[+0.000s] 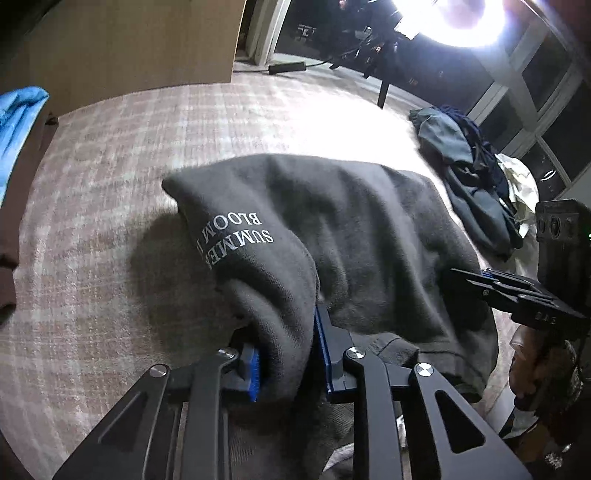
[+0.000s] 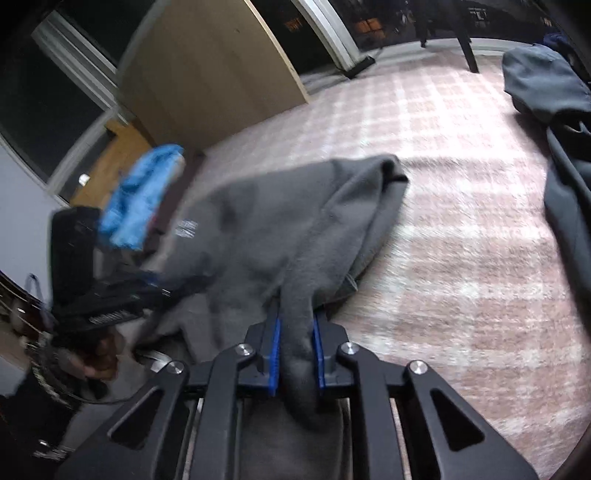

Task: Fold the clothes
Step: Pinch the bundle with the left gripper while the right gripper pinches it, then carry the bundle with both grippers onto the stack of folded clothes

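Observation:
A dark grey sweatshirt [image 1: 332, 221] with white lettering hangs over a pink plaid bed cover [image 1: 110, 184], lifted off it at the near side. My left gripper [image 1: 286, 354] is shut on a thick fold of it, blue pads pressing both sides. In the right wrist view the same grey sweatshirt [image 2: 280, 221] stretches away from my right gripper [image 2: 297, 350], which is shut on a bunched edge. The right gripper [image 1: 517, 295] shows at the right of the left wrist view, and the left gripper [image 2: 147, 288] at the left of the right wrist view, held by a hand [image 2: 99, 354].
A heap of dark blue and grey clothes [image 1: 472, 177] lies at the bed's far right. Folded blue cloth [image 2: 140, 195] rests on the left. A wooden board [image 2: 210, 74] stands beyond the bed. A bright lamp [image 1: 450, 14] glares above, near dark windows [image 1: 546, 122].

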`<action>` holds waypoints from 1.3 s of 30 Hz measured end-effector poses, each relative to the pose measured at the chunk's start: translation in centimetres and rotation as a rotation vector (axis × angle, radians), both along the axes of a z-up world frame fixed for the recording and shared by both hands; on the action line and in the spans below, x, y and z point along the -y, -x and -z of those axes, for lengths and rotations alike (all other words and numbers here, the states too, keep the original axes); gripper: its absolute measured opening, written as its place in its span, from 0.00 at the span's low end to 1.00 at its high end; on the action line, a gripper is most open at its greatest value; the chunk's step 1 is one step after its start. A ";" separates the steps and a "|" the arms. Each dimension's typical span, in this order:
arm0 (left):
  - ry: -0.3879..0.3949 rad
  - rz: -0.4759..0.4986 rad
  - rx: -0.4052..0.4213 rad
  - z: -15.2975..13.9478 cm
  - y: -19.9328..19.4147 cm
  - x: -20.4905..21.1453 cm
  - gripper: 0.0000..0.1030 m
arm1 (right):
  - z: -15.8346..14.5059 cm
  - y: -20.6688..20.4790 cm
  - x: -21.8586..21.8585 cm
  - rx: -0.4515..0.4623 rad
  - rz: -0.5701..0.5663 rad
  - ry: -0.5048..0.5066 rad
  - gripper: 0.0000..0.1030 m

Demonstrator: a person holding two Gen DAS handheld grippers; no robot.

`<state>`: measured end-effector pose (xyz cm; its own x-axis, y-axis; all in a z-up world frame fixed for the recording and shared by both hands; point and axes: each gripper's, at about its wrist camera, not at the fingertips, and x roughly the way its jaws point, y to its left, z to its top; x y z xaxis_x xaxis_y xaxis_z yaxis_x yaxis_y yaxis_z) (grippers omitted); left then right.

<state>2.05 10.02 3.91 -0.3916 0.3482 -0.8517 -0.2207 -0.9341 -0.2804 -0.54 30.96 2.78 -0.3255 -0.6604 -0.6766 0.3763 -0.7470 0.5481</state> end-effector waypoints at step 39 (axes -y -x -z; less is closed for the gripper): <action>0.189 -0.114 -0.393 -19.4 3.4 38.4 0.21 | -19.1 5.6 37.5 -0.328 -0.206 0.141 0.13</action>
